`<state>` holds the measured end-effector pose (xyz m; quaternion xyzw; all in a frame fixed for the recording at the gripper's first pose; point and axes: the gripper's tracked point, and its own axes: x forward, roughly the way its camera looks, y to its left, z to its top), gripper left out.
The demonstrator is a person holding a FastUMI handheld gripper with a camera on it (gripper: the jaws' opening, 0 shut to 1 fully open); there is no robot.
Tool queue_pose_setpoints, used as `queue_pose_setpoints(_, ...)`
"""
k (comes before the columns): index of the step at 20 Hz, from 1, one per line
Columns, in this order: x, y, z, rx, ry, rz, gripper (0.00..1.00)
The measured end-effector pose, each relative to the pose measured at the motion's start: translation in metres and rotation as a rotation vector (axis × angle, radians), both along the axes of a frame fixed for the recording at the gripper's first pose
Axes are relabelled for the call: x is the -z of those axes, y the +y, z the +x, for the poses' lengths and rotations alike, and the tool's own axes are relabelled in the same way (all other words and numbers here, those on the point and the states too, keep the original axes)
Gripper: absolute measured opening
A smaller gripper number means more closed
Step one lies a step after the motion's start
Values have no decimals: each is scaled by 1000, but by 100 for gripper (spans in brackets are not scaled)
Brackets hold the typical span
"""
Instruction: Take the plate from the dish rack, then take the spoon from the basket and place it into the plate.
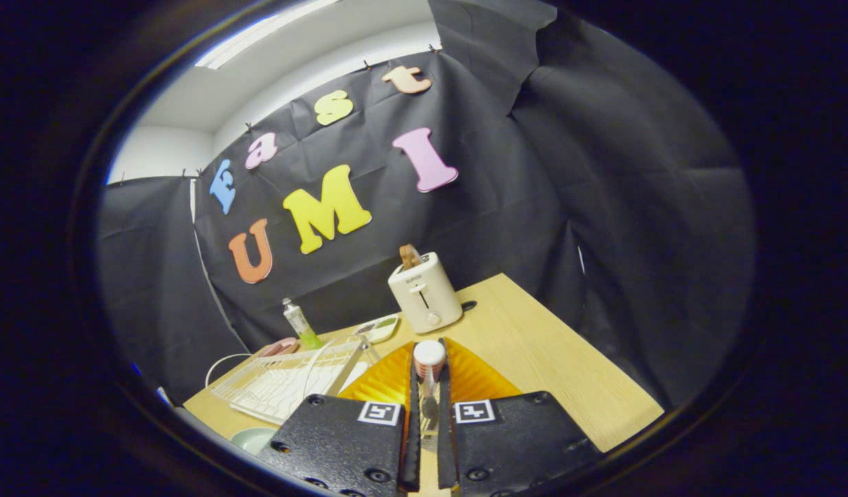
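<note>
Hand-held gripper (429, 386) is nearly closed with the spoon (429, 366) pinched between both fingers; the rounded pale end sticks out ahead of the tips, and what looks like the metal part runs back down the gap toward the camera. The orange ribbed plate (475, 376) lies flat on the wooden surface (561, 366) directly under and just beyond the fingertips, so my read is the plate is already out of the rack and the step in hand is dropping the spoon into it. To do it well: lower until the spoon is just above the plate's middle, not its rim, level it so it lands flat, then open only enough to let it go; a wide snap-open could flick it off. Can't tell the height over the plate from this angle, so go slow on the descent. Watch the white dish rack (286, 383) just beside the plate on one side; keep the fingers off its wire edge when backing out. Toaster (425, 293) stands beyond the plate, the green-based bottle (299, 323) sits farther back near the booth wall, both well apart from the drop spot. Pull straight back after release.
</note>
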<state>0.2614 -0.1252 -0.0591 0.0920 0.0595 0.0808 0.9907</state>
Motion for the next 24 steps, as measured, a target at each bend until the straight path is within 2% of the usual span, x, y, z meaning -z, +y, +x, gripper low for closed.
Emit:
queue_pose_setpoints(5, -27, 6, -14, 52, -50, -110, 15)
queue_pose_setpoints(11, -85, 36, -50, 81, -114, -110, 15)
queue_pose_setpoints(16, -136, 85, -91, 60, -166, -131, 15)
queue_pose_setpoints(19, -144, 121, -118, 33, -162, -165, 15)
queue_pose_setpoints(24, -95, 184, -146, -19, -42, -194, 15)
